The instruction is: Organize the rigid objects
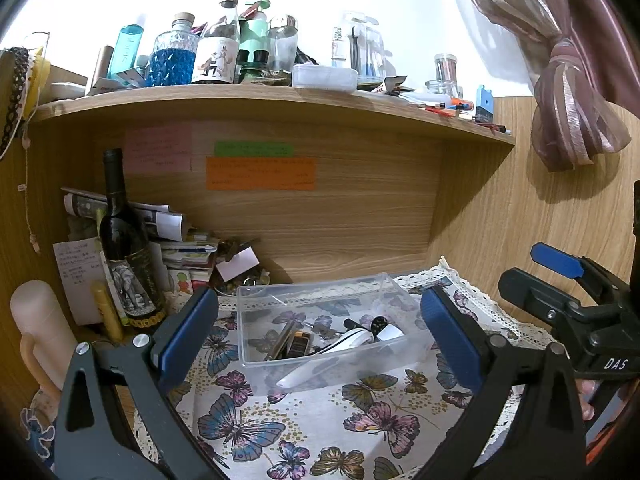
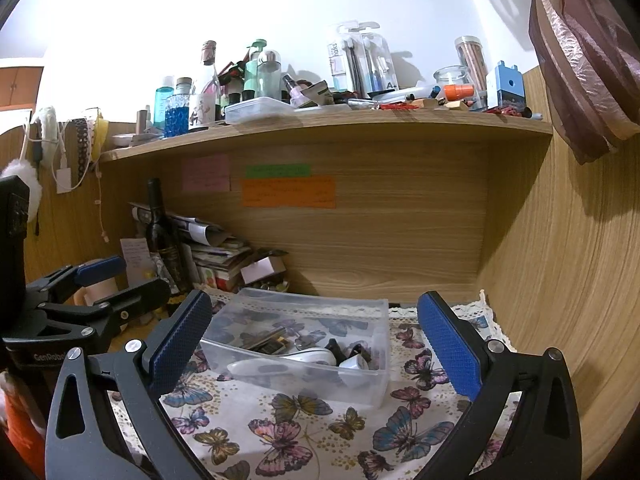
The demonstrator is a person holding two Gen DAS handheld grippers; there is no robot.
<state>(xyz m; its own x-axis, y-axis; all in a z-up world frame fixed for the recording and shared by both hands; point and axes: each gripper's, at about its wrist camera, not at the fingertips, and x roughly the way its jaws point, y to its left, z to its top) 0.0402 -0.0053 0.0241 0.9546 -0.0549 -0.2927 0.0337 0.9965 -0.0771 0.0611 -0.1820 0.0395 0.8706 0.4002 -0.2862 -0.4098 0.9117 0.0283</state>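
A clear plastic box [image 1: 320,320] sits on the butterfly-print cloth [image 1: 304,420] near the middle of the desk, holding a white pen-like item [image 1: 332,360] and small dark pieces that are hard to identify. The left gripper [image 1: 320,336] and the right gripper [image 2: 316,344] both hover in front of it, fingers spread wide and empty. A dark wine bottle [image 1: 124,240] stands far left.
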